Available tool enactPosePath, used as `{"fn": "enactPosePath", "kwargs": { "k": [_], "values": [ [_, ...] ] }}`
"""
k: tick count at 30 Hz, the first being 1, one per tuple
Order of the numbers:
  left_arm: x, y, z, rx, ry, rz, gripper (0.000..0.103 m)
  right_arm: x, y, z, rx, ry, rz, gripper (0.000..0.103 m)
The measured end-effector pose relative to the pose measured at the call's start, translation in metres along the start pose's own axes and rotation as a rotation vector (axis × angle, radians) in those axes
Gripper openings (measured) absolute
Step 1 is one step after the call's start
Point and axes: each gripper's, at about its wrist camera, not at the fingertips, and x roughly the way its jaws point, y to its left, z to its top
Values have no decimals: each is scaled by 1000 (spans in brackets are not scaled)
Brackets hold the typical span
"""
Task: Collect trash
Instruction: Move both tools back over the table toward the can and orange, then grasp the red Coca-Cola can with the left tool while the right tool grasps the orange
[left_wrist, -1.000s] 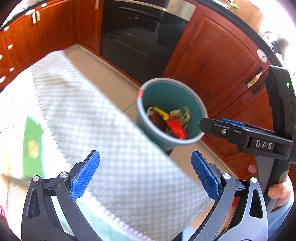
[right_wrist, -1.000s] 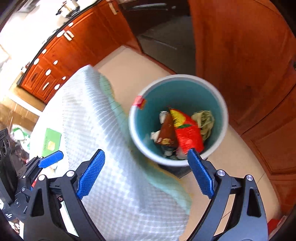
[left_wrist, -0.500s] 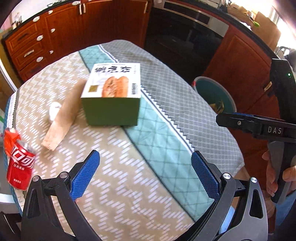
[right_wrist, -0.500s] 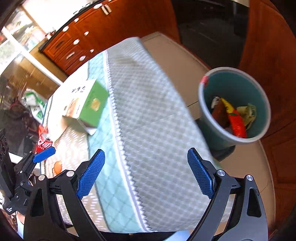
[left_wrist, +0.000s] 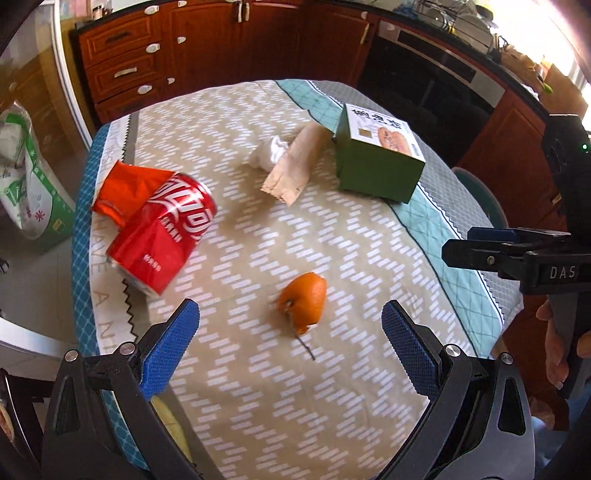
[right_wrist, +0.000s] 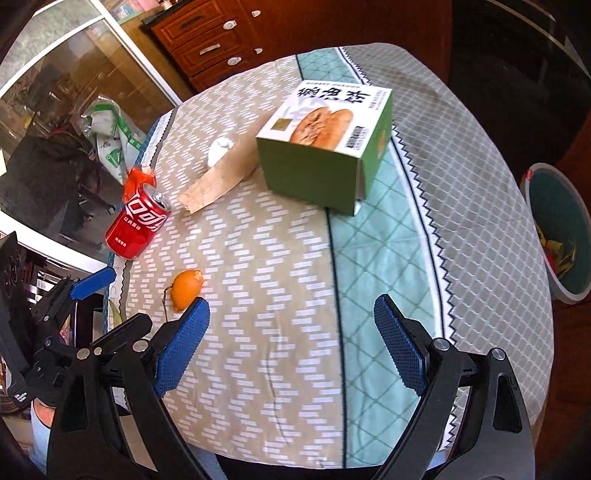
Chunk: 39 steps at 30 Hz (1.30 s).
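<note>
Left gripper (left_wrist: 290, 345): tilted down over the near part of the table, jaws spread wide, nothing between the blue pads; orange peel (left_wrist: 304, 306) on the cloth just ahead of the gap.
Right gripper (right_wrist: 291, 339): angled down at the table from the near edge, jaws wide apart, empty; seen from the side in the left wrist view, gripped low by a hand (left_wrist: 561, 350).
Trash on the table (right_wrist: 480, 155): red can (left_wrist: 162, 236) upright near the left edge, red wrapper (left_wrist: 127, 188) touching it behind; brown paper sleeve (left_wrist: 295, 166) leaning against the green box (left_wrist: 376, 162), white crumpled tissue (left_wrist: 269, 153) just beside the sleeve.
Bin (right_wrist: 557, 229): teal, on the floor beyond the right edge of the table, wrappers inside.
Cut off: bin half out of frame in the right wrist view, only a sliver of rim past the cloth in the left.
Hard to make out: yellowish object under the left finger; thin stem by the peel.
</note>
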Motion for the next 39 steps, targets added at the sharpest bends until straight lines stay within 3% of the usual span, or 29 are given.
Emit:
{"fn": "enactPosePath", "kwargs": {
  "k": [10, 15, 21, 22, 23, 25, 39],
  "values": [
    [-21, 56, -20, -24, -55, 57, 99, 50, 74, -9, -89, 12, -4, 86],
    [-24, 81, -18, -36, -75, 75, 99, 72, 105, -11, -143, 20, -28, 77],
    [-16, 112, -9, -93, -70, 60, 99, 88, 121, -15, -203, 37, -81, 54],
    [-15, 116, -7, -102, -70, 55, 99, 88, 122, -15, -213, 27, -90, 46],
    [-13, 118, -6, -109, -69, 50, 99, 88, 122, -15, -226, 23, -105, 29],
    [-9, 121, -2, -110, -64, 42, 99, 85, 118, -16, -225, 20, -95, 24],
    [43, 114, 32, 0, 4, 27, 99, 68, 77, -5, -123, 32, -61, 22]
  ]
}}
